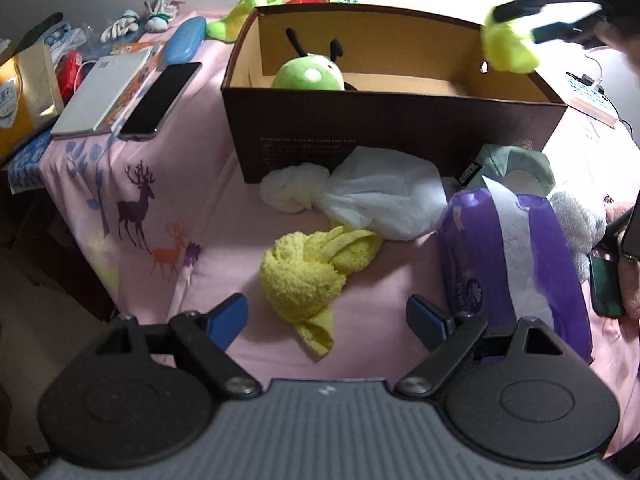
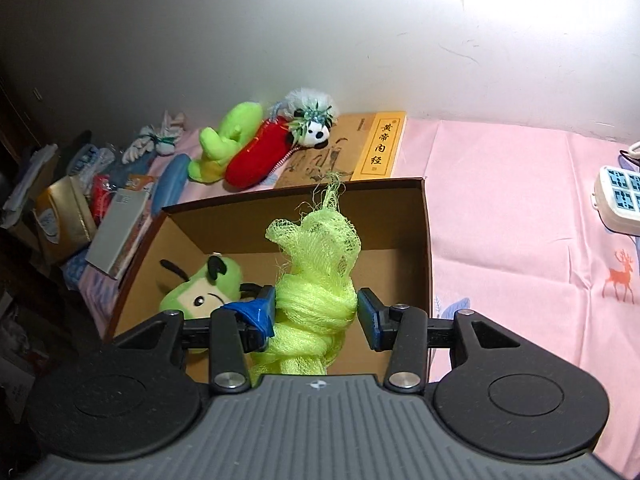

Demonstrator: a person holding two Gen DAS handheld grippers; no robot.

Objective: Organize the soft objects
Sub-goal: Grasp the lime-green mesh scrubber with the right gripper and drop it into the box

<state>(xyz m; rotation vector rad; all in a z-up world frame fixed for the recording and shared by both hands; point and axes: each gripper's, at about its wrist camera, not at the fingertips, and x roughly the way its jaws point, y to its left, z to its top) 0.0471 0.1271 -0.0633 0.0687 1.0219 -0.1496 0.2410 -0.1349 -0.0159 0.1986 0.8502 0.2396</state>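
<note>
Left wrist view: the left gripper (image 1: 326,316) hangs with jaws spread wide and empty above a yellow fuzzy cloth (image 1: 312,276) on the pink deer-print sheet (image 1: 144,208), apparently lined up to take it next. Behind stands the open cardboard box (image 1: 392,136), holding 1 green plush toy (image 1: 308,76); a white plastic bag (image 1: 384,196) and purple tissue pack (image 1: 516,256) lie near.

Right wrist view: the right gripper (image 2: 316,312) holds a knotted lime mesh bath pouf (image 2: 316,276) over the box interior. The left pad touches it; the right pad stands just clear, suggesting a release into the box.
</note>
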